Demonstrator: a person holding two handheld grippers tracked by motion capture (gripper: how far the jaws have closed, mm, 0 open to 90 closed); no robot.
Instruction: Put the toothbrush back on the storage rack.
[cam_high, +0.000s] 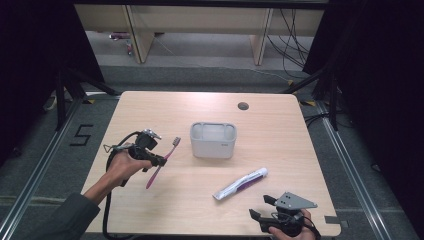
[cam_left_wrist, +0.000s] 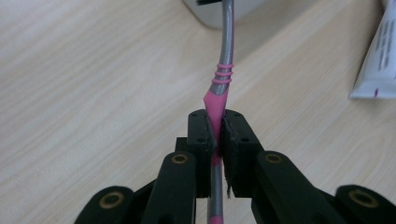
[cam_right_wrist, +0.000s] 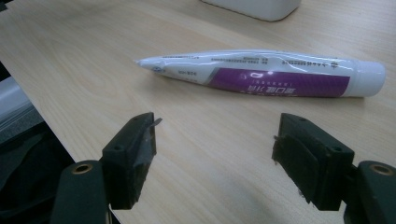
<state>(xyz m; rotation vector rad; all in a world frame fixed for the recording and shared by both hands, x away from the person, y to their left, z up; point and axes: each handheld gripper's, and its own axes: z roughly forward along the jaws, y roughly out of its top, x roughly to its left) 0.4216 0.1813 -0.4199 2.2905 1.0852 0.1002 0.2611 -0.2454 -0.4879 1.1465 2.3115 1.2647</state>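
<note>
A pink and grey toothbrush (cam_high: 161, 163) is held off the table at the left, tilted with its bristle head toward the grey holder (cam_high: 213, 140). My left gripper (cam_high: 161, 161) is shut on its handle; in the left gripper view the pads pinch the pink part of the toothbrush (cam_left_wrist: 218, 100). A white and purple toothpaste tube (cam_high: 240, 183) lies flat on the table, right of centre. My right gripper (cam_high: 262, 206) sits near the front right edge, open, with the tube (cam_right_wrist: 261, 74) lying just beyond its jaws. The holder stands upright at the table's middle.
The wooden table (cam_high: 150, 110) has a round cable hole (cam_high: 243, 106) near its far edge. The person's sleeve (cam_high: 65, 220) comes in at the bottom left. Wooden furniture legs and cables stand on the floor beyond the table.
</note>
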